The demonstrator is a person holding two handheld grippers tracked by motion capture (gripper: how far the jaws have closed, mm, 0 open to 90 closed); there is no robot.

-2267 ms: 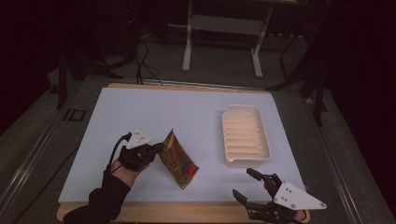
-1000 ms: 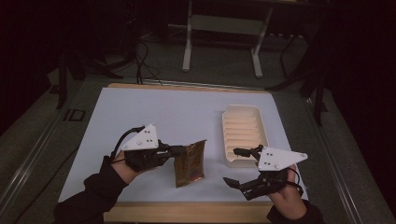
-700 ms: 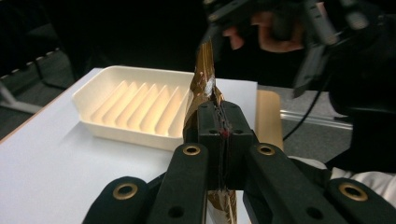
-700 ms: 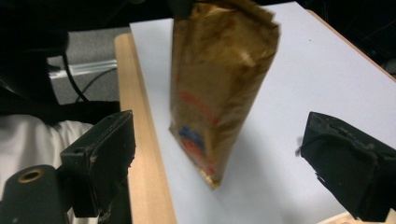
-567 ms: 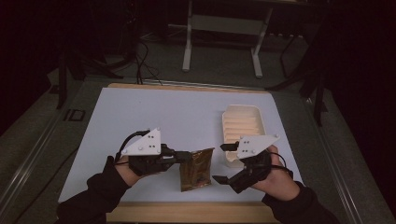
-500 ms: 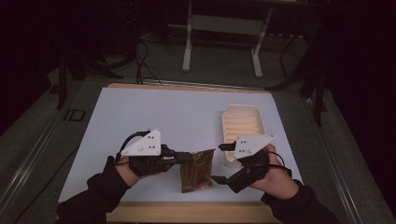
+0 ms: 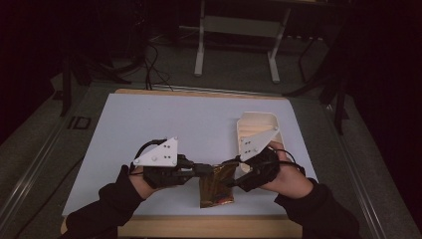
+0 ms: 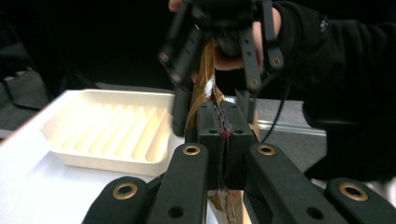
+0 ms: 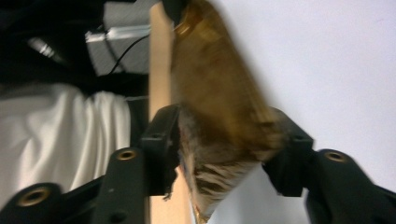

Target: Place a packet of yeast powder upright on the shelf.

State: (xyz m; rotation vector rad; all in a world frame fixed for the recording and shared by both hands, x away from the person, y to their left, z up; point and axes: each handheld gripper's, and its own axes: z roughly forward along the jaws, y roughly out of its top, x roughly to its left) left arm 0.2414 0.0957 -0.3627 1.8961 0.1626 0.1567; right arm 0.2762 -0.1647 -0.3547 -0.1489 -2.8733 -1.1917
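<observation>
The left gripper (image 7: 208, 168) has its jaws pressed tight on the top edge of a brown snack bag (image 7: 216, 185), as the left gripper view shows, the foil squeezed flat between its black pads (image 8: 211, 135). The right gripper (image 7: 230, 173) faces it from the other side; its jaws have just been closing, and in the right gripper view they stand on either flank of the bag (image 9: 224, 121), though blur hides whether the pads press on it. The bag hangs between both hands above the near edge of the white mat (image 7: 164, 124). A cream ribbed tray (image 7: 256, 124) lies just beyond the right hand (image 7: 286, 174).
</observation>
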